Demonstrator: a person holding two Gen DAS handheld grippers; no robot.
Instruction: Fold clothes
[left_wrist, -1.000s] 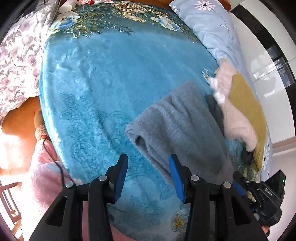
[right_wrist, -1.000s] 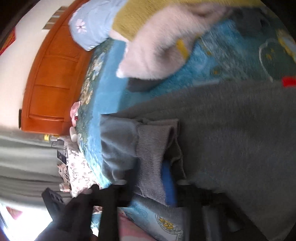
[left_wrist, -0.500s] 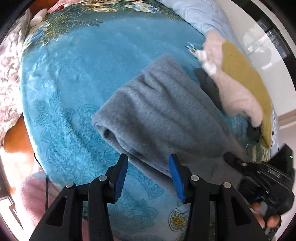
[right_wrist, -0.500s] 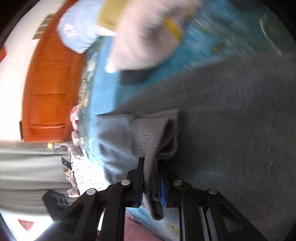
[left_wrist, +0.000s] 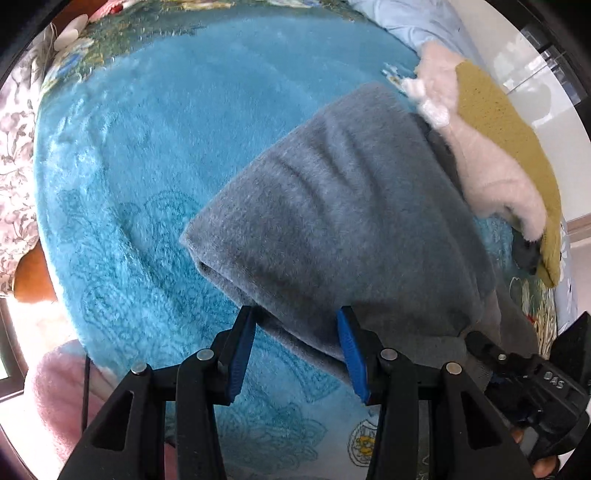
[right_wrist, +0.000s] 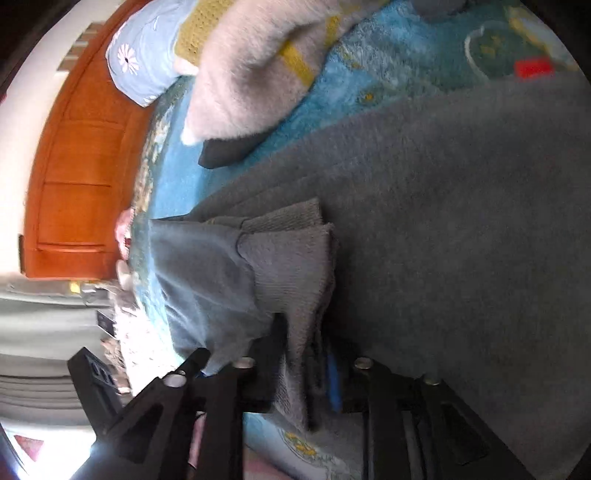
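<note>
A grey fleece garment (left_wrist: 343, 206) lies folded over on the blue plush blanket (left_wrist: 140, 155) of a bed. My left gripper (left_wrist: 297, 354) is open, its blue-padded jaws straddling the garment's near edge without closing on it. My right gripper (right_wrist: 306, 369) is shut on the garment's ribbed cuff (right_wrist: 291, 266); the grey body of the garment (right_wrist: 461, 221) fills the right side of that view. The right gripper also shows at the lower right of the left wrist view (left_wrist: 517, 373).
A pink fluffy garment (left_wrist: 491, 173) on a yellow knitted one (left_wrist: 509, 125) lies beyond the grey garment. A light blue flowered pillow (right_wrist: 144, 62) and an orange wooden headboard (right_wrist: 77, 177) stand at the bed's head. A floral sheet (left_wrist: 14, 122) hangs at the left edge.
My left gripper has moved closer to the grey garment, its near edge now between the open jaws. My right gripper stays shut on the cuff.
</note>
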